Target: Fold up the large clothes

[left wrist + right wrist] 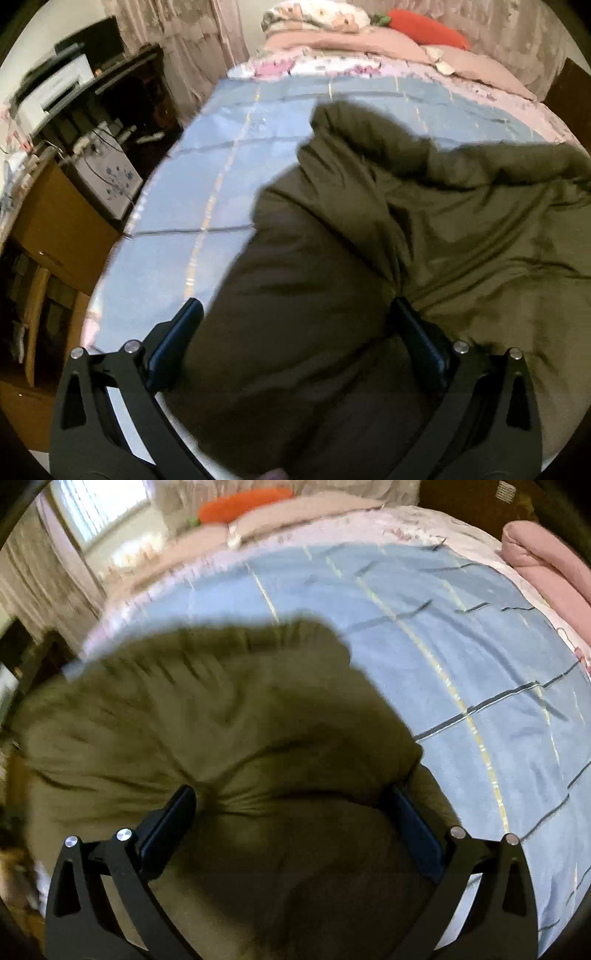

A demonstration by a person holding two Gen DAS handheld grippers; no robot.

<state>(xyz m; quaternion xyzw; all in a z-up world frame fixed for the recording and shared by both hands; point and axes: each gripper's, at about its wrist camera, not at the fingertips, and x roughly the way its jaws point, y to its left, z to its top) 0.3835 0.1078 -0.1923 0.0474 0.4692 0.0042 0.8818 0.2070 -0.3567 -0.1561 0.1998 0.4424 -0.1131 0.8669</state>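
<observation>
so the bed (480, 657) has a blue checked sheet, with a puffy olive coat (207, 716) lying on the near part, pink bedding (332, 40) and an orange pillow (428, 27) at the far end.

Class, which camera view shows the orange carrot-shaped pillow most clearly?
The left wrist view: the carrot pillow lies sharp at the head of the bed, green leaves visible. The right wrist view shows it smaller and blurred beyond the olive jacket.
</observation>
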